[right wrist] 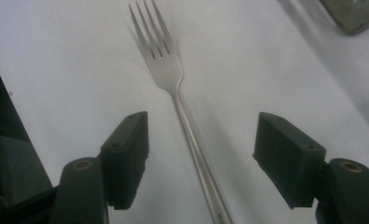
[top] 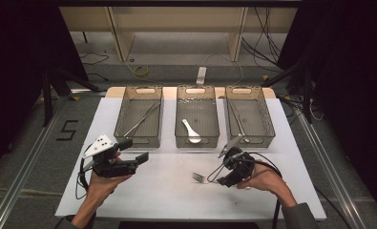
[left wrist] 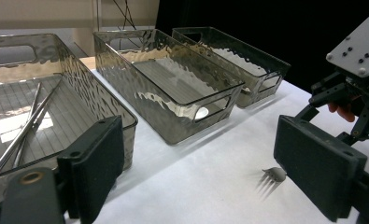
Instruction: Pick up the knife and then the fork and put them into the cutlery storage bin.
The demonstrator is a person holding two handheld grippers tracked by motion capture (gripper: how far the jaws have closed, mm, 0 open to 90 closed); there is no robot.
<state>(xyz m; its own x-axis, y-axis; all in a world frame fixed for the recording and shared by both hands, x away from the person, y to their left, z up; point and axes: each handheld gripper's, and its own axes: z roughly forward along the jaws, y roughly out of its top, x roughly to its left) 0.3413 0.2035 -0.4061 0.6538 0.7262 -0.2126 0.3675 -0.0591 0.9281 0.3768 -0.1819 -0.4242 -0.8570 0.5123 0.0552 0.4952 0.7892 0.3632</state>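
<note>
This is a lab or recording studio set up for a test, not a home. Black curtains (top: pixel 14 71) close it in at 9 and 3 o'clock. A white sheet (top: pixel 176 191) covers a table, framed by metal rails (top: pixel 21 171) at 8 and 4 o'clock. Loose cables (top: pixel 265 43) trail over the grey floor at 1 o'clock, a power strip (top: pixel 201 75) lies at 12, and a taped number five (top: pixel 67 130) marks the surface at 9. Three identical clear bins (top: pixel 197 117) stand in a neat row at 12 o'clock, and plain wooden shelving (top: pixel 176 19) stands beyond them.
</note>
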